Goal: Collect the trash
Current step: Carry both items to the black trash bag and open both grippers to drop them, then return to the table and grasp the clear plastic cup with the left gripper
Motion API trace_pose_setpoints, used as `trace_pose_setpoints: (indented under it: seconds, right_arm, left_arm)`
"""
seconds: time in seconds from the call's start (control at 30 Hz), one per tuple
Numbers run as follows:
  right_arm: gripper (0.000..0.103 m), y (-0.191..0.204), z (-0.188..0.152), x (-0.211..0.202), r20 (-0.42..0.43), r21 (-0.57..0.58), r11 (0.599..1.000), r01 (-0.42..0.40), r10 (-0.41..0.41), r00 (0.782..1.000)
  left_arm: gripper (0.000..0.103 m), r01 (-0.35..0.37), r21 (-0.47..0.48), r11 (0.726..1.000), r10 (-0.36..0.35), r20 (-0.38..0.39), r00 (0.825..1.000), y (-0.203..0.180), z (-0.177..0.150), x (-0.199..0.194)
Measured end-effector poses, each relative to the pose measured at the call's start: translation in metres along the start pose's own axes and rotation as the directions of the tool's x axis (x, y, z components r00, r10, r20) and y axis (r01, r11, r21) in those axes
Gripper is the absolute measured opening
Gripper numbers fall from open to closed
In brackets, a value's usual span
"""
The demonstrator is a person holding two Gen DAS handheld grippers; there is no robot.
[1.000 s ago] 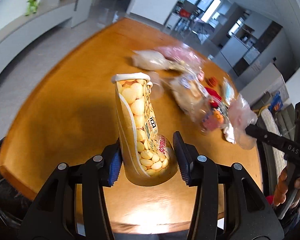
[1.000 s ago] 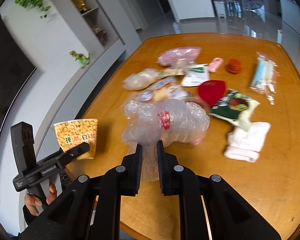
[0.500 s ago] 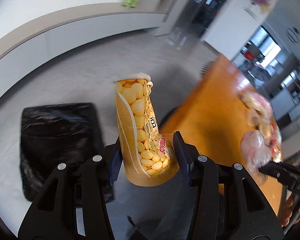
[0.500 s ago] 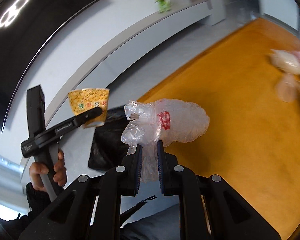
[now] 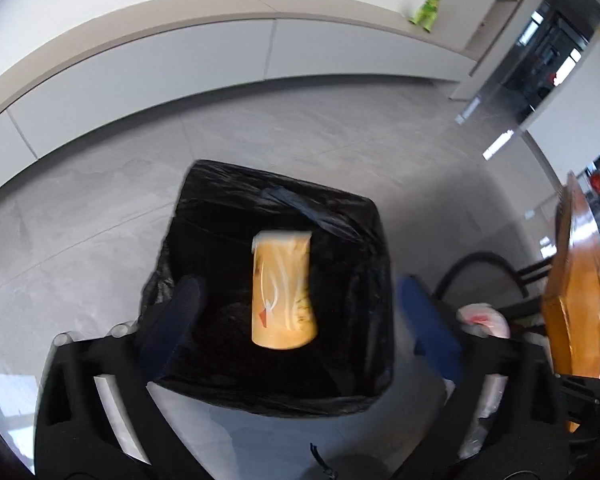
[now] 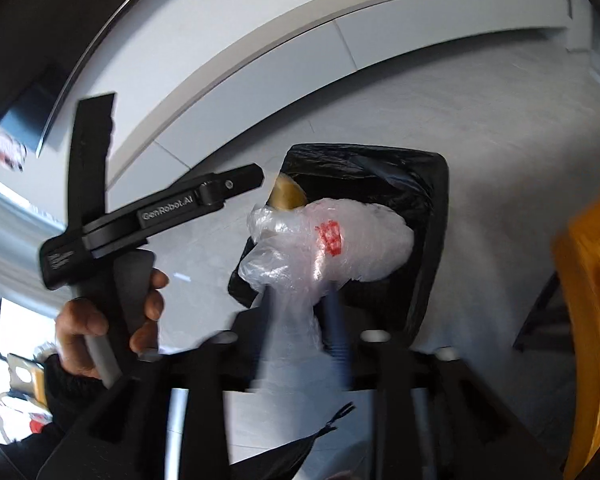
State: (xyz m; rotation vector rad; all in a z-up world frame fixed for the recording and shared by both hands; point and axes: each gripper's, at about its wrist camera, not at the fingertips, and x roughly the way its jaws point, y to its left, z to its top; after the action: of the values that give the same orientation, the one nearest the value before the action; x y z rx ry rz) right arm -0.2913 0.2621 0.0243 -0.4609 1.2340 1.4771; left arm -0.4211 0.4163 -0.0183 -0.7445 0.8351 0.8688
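**A:** Grey floor tiles and a curved white wall ledge fill both views. Why do both tools sit over the black-lined bin (image 5: 268, 280)?

**B:** So the trash drops straight in. The left gripper (image 5: 300, 312) has its 2 fingers spread wide, touching nothing; the yellow snack cup (image 5: 282, 290) sits mid-frame inside the bin's mouth, blurred, apparently falling.

**A:** And the other?

**B:** The right gripper (image 6: 300, 312) pinches the neck of a clear plastic bag (image 6: 332, 244) at centre frame, above the bin's near rim.

**A:** How do they look?

**B:** The cup is tall and orange-yellow with a pale rim. The bag is crumpled, puffy, translucent, with 1 red mark.
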Motion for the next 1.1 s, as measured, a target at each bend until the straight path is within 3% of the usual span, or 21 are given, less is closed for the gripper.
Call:
trace_pose_setpoints:
  seconds: [0.03,0.1,0.23,0.43,0.63,0.8,1.1]
  right_arm:
    - [0.080,0.003,0.004,0.006,0.005,-0.006,0.999,0.037,-0.037,0.999]
    - [0.080,0.007,0.009,0.007,0.026,-0.024,0.998,0.049,-0.049,0.998]
    - [0.080,0.016,-0.003,-0.011,0.059,-0.063,0.996,0.057,-0.053,0.997]
    - [0.080,0.015,-0.013,-0.041,0.123,-0.078,0.990,0.120,-0.109,0.986]
    - [0.080,-0.003,-0.034,-0.087,0.190,-0.035,0.982,0.184,-0.174,0.966]
    - [0.080,-0.027,-0.052,-0.124,0.241,0.012,0.971,0.240,-0.235,0.941]
    - [0.081,-0.088,-0.098,-0.192,0.294,0.161,0.931,0.328,-0.362,0.884]
  left_arm:
    - [0.097,-0.027,-0.007,1.000,0.027,0.010,1.000,0.006,0.000,-0.002]
    - [0.097,-0.067,-0.029,0.997,0.067,0.003,0.998,0.016,0.002,-0.002]
    - [0.097,-0.039,-0.081,0.996,0.041,0.017,0.999,0.026,0.004,-0.008]
    - [0.097,-0.004,-0.061,0.998,0.006,0.038,0.999,0.015,0.005,-0.014]
    - [0.097,0.068,0.051,0.996,-0.070,0.049,0.996,-0.038,0.004,-0.025]
    - [0.097,0.154,0.155,0.976,-0.161,0.036,0.986,-0.099,-0.001,-0.032]
    - [0.097,0.306,0.342,0.888,-0.307,-0.052,0.950,-0.228,-0.017,-0.036]
